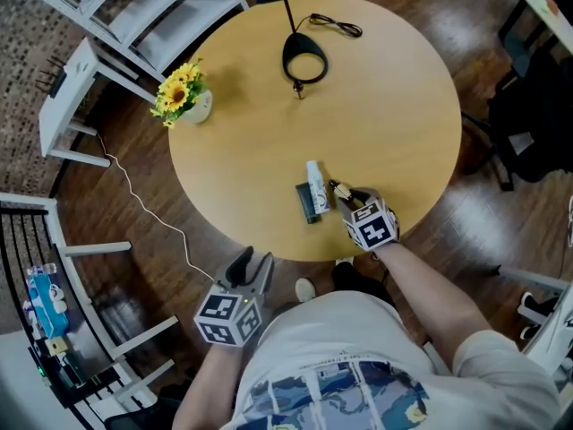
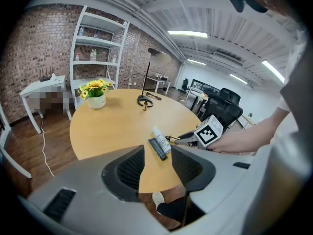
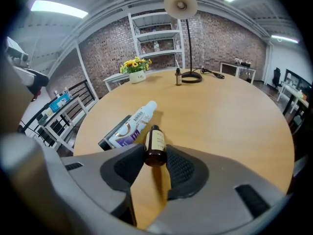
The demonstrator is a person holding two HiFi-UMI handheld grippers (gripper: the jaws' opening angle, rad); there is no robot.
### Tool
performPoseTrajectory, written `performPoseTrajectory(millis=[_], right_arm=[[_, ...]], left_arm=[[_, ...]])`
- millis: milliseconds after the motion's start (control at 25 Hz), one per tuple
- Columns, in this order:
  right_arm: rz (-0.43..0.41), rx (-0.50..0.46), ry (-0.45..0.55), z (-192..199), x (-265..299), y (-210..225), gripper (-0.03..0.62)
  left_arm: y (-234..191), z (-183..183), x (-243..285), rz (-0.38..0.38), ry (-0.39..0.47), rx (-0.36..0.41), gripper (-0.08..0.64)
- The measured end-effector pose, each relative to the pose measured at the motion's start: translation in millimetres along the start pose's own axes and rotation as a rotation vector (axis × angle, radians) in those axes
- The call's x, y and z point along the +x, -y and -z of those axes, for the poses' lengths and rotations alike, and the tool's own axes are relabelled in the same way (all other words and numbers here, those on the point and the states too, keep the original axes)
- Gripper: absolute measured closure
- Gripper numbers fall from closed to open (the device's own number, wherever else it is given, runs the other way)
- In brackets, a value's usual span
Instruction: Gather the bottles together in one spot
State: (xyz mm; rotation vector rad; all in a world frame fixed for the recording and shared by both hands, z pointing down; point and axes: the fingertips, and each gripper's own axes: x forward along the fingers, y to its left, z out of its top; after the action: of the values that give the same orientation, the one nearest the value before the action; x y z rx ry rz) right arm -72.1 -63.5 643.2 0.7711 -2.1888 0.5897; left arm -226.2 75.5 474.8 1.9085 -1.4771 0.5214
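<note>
Wood, pale and round: that was the surface [image 1: 385, 106] under you. Your right gripper [image 1: 347, 195] had its fingers clamped on the bottom end of a brown bottle [image 3: 156, 143]. The bottle's cap pointed away from you, and you held it low, just beside the white bottle [image 3: 135, 123].

That white bottle lay on its side against a dark flat case [image 1: 307, 202], near your edge of the surface. I read that as the gathering spot. Gripping the brown bottle by its base made sense, since it left the neck free to settle in alongside the white one without the fingers knocking it. Whether the brown bottle was down on the wood or a touch above it, I couldn't tell. It looked very close either way.

Your left gripper [image 1: 255, 264] had its fingers apart with nothing between them. It hung off the near rim, over the floor. My guess is you parked it there to keep it clear of a one-handed placement.

The job wasn't finished, by my reckoning. Another small dark bottle [image 1: 298, 90] stood upright at the far side, right by the lamp base [image 1: 304, 59] and well apart from the pair near you. The flower pot [image 1: 185, 98] sat off at the left edge, in nobody's way.
</note>
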Motion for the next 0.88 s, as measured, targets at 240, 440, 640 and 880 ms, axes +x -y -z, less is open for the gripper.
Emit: performPoseTrajectory(millis=[240,440,640,880], right_arm=[[0.009,0.011,0.09,-6.9,-47.9,17.0,0.451],[-0.037,0.035,0.224,-31.8,-108.7,14.2,0.451],[-0.08,0.007,0.401,-68.5,-167.5,0.9,0.451],[-0.084,-0.095,0.497,-83.2,-196.6,-7.8,0.451]], left_arm=[[38.5,-27.6,44.9,0.126,-0.003,0.008,0.41],[83.4,-46.7,88.7,0.307,-0.034,-0.162,0.377],[121.5,-75.9,126.9,0.551,-0.06,-0.58,0.355],[157.1,-101.0,150.7,0.725,-0.09,-0.876,0.374]])
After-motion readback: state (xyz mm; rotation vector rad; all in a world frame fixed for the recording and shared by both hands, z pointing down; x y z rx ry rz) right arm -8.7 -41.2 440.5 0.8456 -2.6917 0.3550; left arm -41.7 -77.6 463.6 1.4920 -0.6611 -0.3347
